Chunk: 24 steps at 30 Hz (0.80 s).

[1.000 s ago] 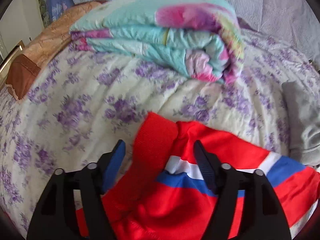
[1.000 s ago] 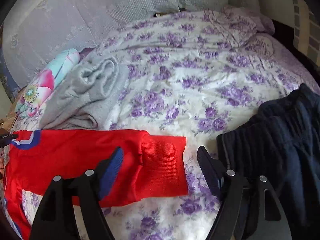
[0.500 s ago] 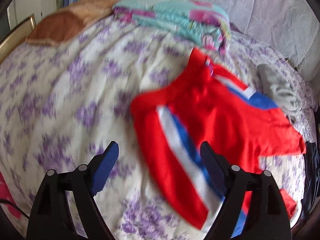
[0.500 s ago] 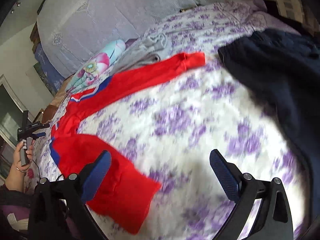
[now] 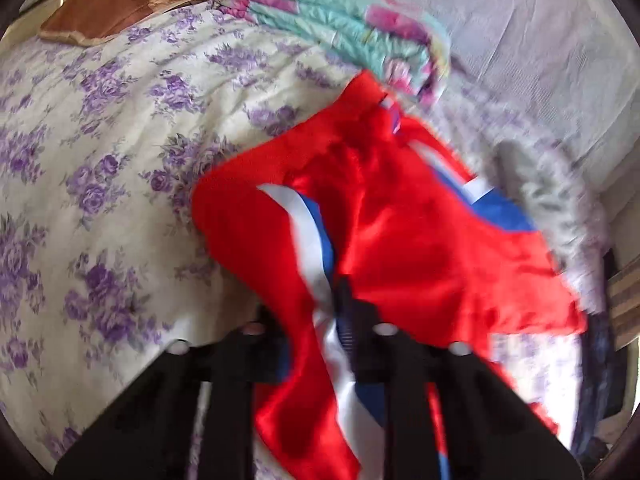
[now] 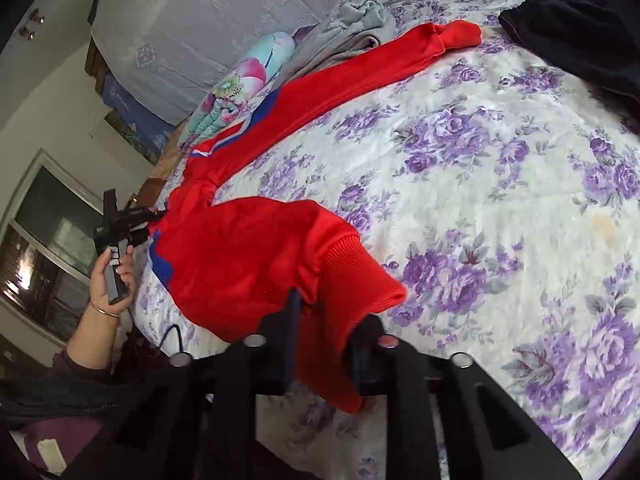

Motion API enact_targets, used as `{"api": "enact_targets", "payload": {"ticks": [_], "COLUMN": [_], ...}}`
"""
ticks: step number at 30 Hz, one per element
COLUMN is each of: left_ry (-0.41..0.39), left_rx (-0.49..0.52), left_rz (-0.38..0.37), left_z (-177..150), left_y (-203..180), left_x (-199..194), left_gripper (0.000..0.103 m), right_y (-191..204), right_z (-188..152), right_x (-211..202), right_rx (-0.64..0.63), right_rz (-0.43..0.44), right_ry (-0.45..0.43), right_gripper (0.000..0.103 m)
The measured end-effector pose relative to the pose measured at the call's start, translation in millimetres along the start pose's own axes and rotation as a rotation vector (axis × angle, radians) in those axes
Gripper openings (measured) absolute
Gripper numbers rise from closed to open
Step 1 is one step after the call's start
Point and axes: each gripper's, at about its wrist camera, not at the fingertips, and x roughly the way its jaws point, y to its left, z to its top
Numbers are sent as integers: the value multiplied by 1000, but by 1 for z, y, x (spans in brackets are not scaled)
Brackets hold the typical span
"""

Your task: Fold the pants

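My left gripper [image 5: 334, 300] is clamped on the waist end of the red pants [image 5: 400, 240], right at the white and blue stripe [image 5: 312, 232]; cloth drapes over both fingers. My right gripper [image 6: 320, 320] pinches the ribbed cuff [image 6: 356, 284] of the near leg. The pants lie partly lifted off the floral bedspread [image 6: 500, 168], the far leg stretched flat toward the grey garment [image 6: 352, 24]. Folded quilt [image 5: 340, 28] sits beyond the waist. Dark garment [image 6: 580, 32] lies at the bed's far right, apart from the pants.
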Motion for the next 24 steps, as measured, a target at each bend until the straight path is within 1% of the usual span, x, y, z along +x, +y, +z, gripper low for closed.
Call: {"api": "enact_targets", "payload": {"ticks": [1,2,3,4,6,8,10,11,12,13,14,15,16,17,18,19,20,21,22,23,24], "left_ry": [-36,-69,-98,-118,-129,-124,-116,-108,-91,-72,-36,-7,25,39,32,19,1,-43,-82,-122,-168], "left_rx": [-9,-7,-14,-18,-20,-8,-1,-3,-3,2,6,-3,-18,-31,-45,-45,-43,-35,-16,6,38], "left_rz": [0,17,9,2,-6,-12,-6,-4,5,24,54,65,82,92,83,86,97,113,130,143,147], "left_z": [-2,-4,-8,-13,-25,-40,-57,-66,-73,-79,-86,-92,-97,-99,-102,-102,-102,-101,-99,-97,-96], "left_y": [1,-1,-3,-7,-14,-22,-27,-26,-23,-20,-15,-8,0,6,13,15,15,13,10,5,-4], "left_x": [-13,-26,-41,-55,-74,-88,-98,-100,-98,-94,-83,-76,-67,-63,-65,-70,-77,-89,-99,-108,-119], "left_gripper": [7,4,4,4,4,4,4,5,7,10,14,17,24,36,41,42,47,50,52,57,64], "right_y": [-1,-2,-1,-3,-4,-9,-22,-33,-44,-55,-70,-81,-91,-91,-87,-82,-74,-66,-57,-47,-38], "right_z": [5,11,17,25,35,43,47,46,45,41,34,25,17,10,8,7,8,8,9,11,13], "right_x": [-7,-18,-31,-43,-72,-100,-115,-118,-114,-104,-91,-77,-66,-65,-69,-75,-86,-97,-106,-114,-119], "right_rx": [-7,-24,-40,-47,-69,-79,-54,-28,-3,27,67,92,109,103,89,74,52,29,3,-27,-51], "right_rz": [-21,-37,-53,-50,-61,-85,-81,-80,-85,-99,-144,-202,-230,-220,-222,-238,-267,-298,-321,-314,-289], "right_ry": [-19,-50,-86,-110,-168,-217,-200,-181,-143,-93,-30,28,54,25,5,-21,-75,-130,-177,-213,-234], "right_gripper": [9,6,6,6,6,6,6,7,7,11,22,27,26,27,29,40,54,58,58,58,58]}}
